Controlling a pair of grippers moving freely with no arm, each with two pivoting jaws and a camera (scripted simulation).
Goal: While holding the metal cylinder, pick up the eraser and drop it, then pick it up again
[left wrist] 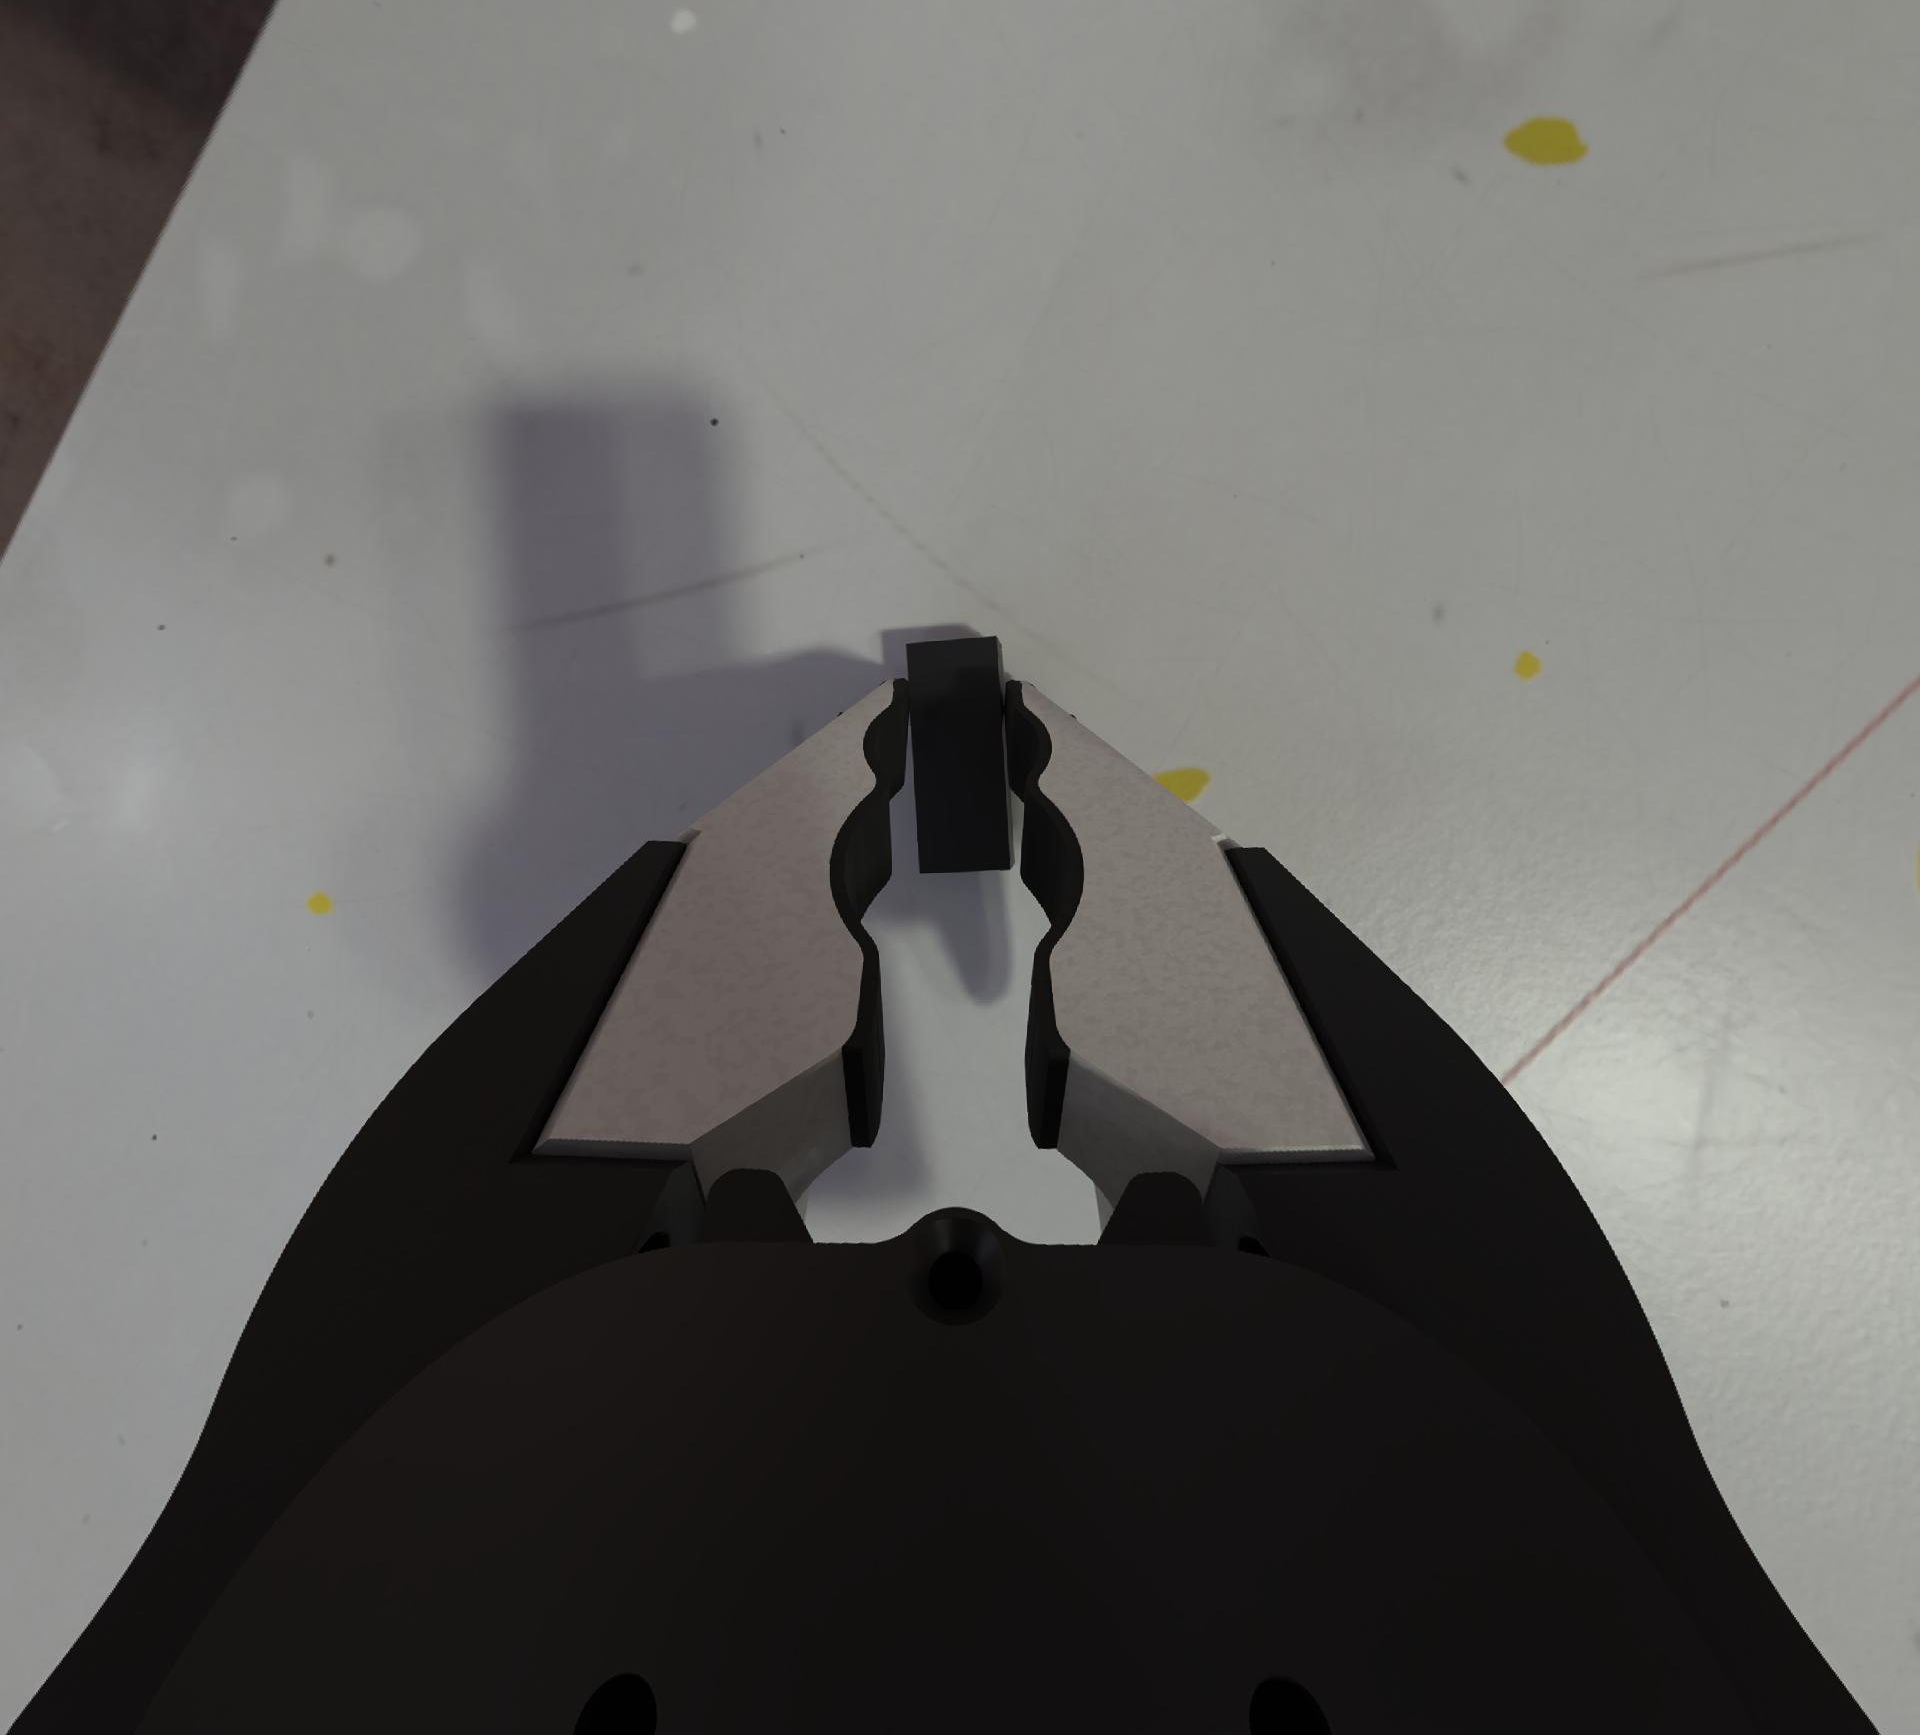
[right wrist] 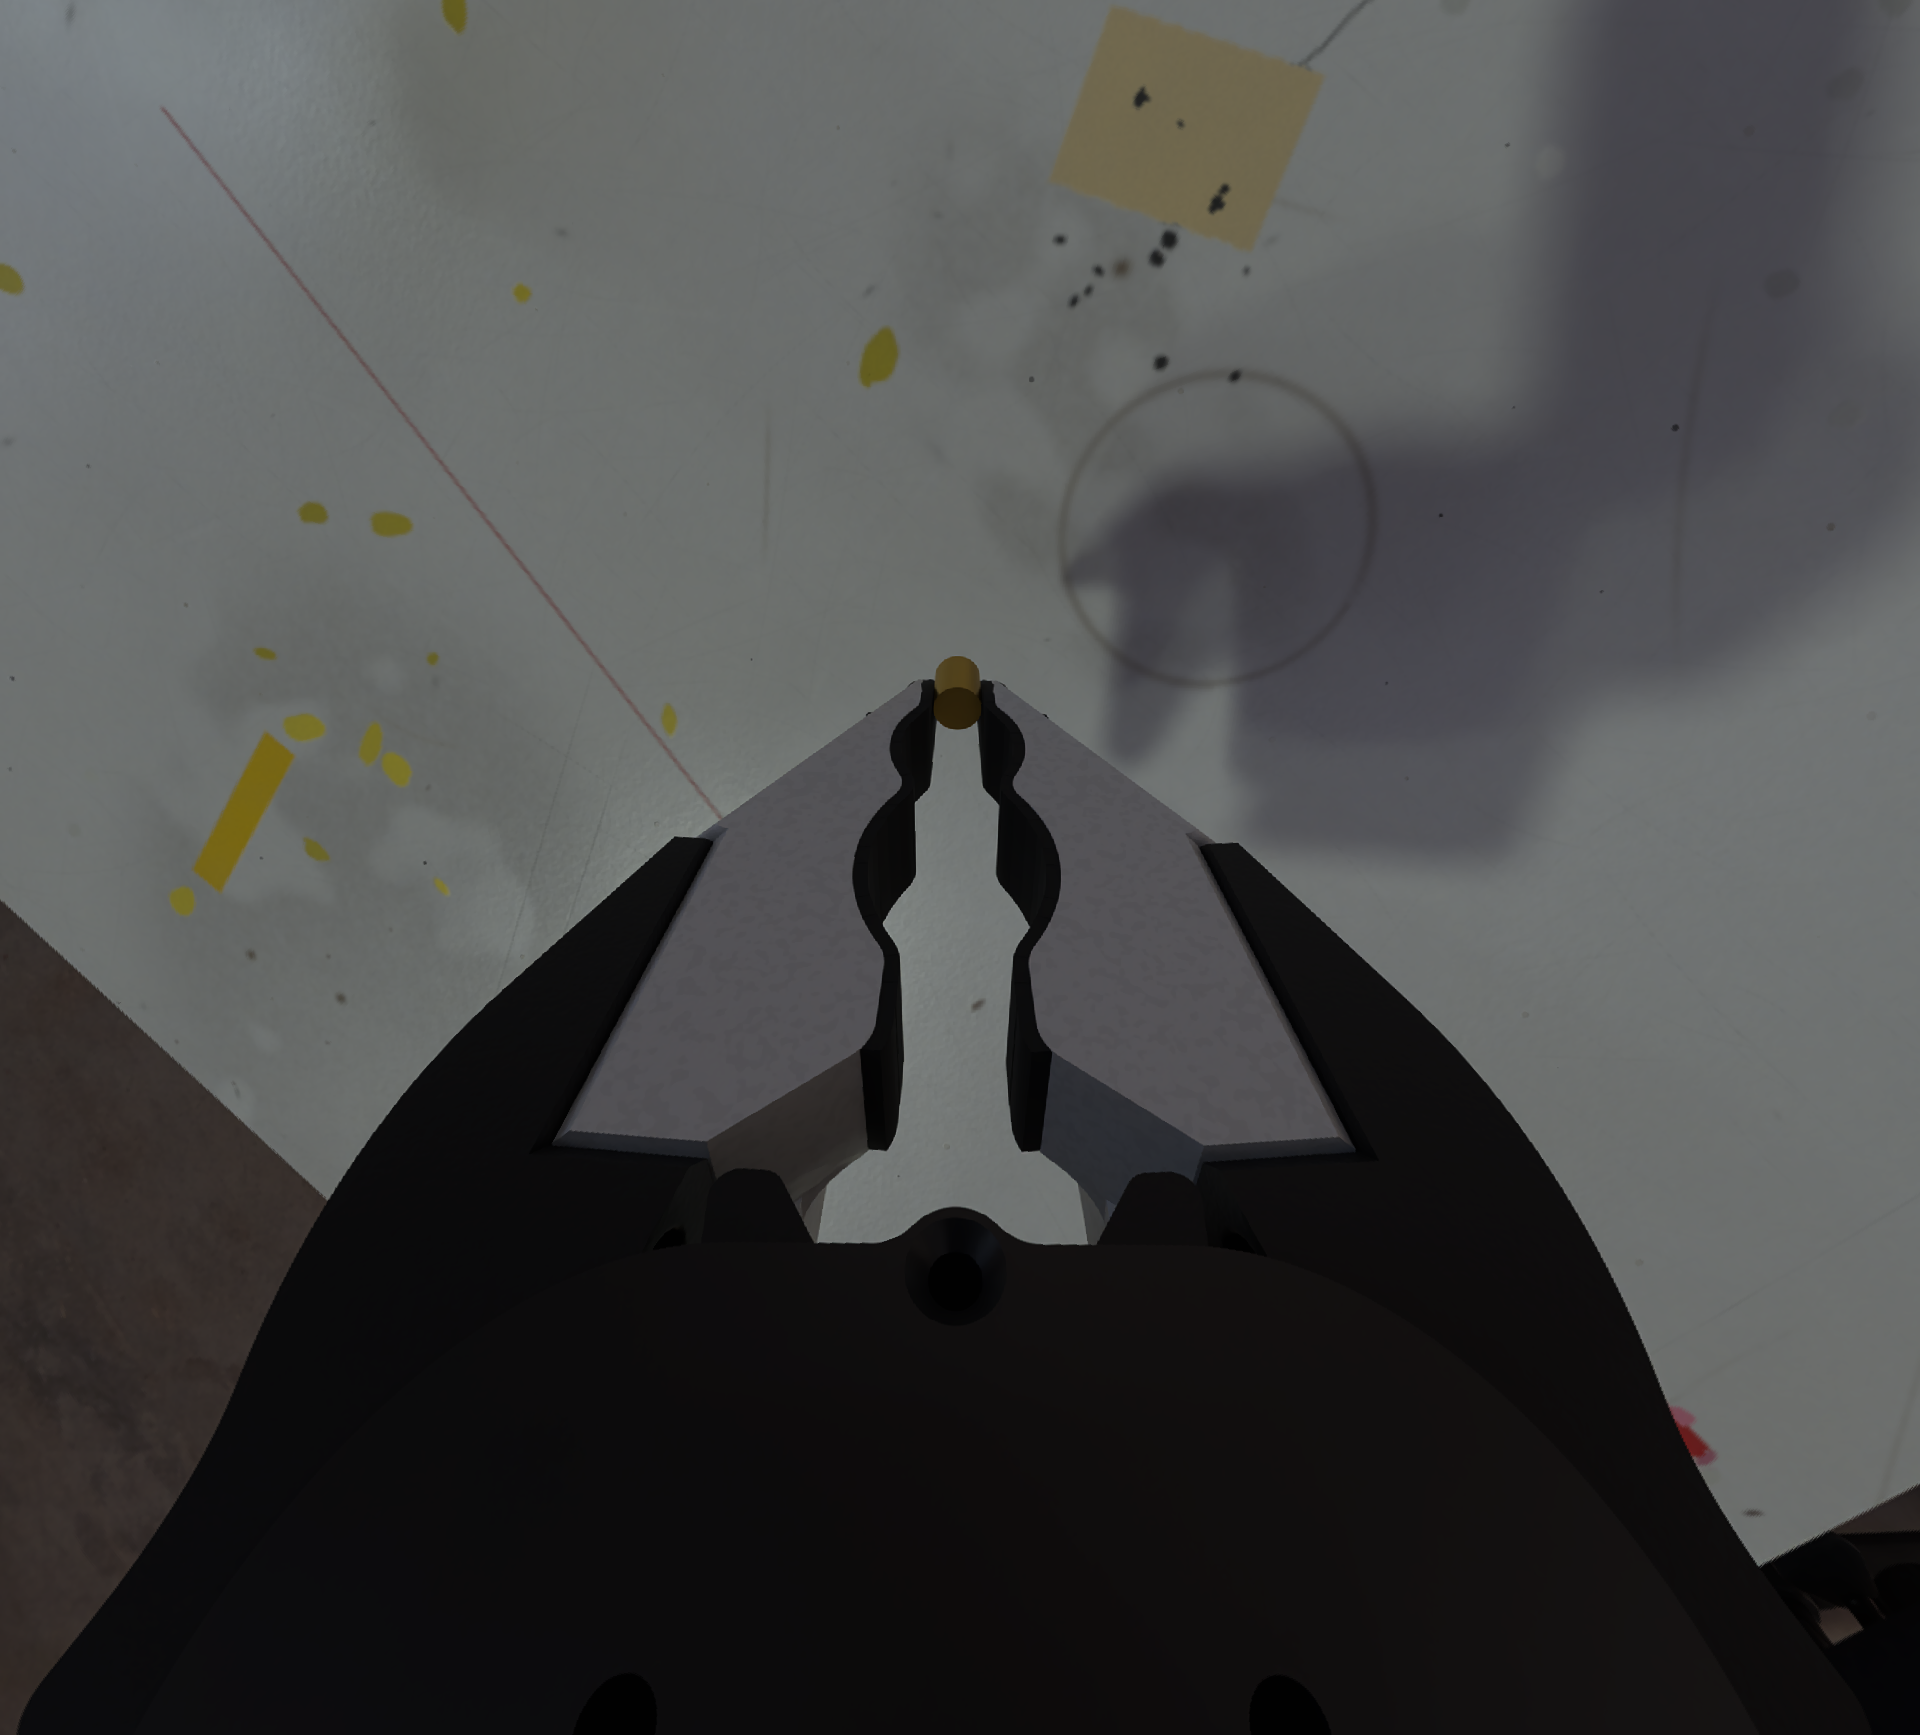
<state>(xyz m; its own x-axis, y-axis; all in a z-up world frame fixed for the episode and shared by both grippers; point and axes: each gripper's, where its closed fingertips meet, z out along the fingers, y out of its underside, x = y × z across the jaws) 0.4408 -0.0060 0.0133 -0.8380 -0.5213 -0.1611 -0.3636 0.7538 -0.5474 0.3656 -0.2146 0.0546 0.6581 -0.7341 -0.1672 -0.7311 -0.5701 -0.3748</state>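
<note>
right gripper (right wrist: 957, 698): fingers clamped on brass metal cylinder (right wrist: 956, 693) above counter (right wrist: 623, 231) | left gripper (left wrist: 956, 698): fingers closed on black eraser (left wrist: 956, 750), apparently lifted | progress: eraser in hand; first or second pickup unclear

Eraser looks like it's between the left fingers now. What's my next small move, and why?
Probably lift the left gripper slightly to test the hold. The black eraser sits between its fingertips, but a thin gap seems to show on its right side. Keep the right gripper shut on the brass-coloured metal cylinder, which it pinches at its tips.
</note>
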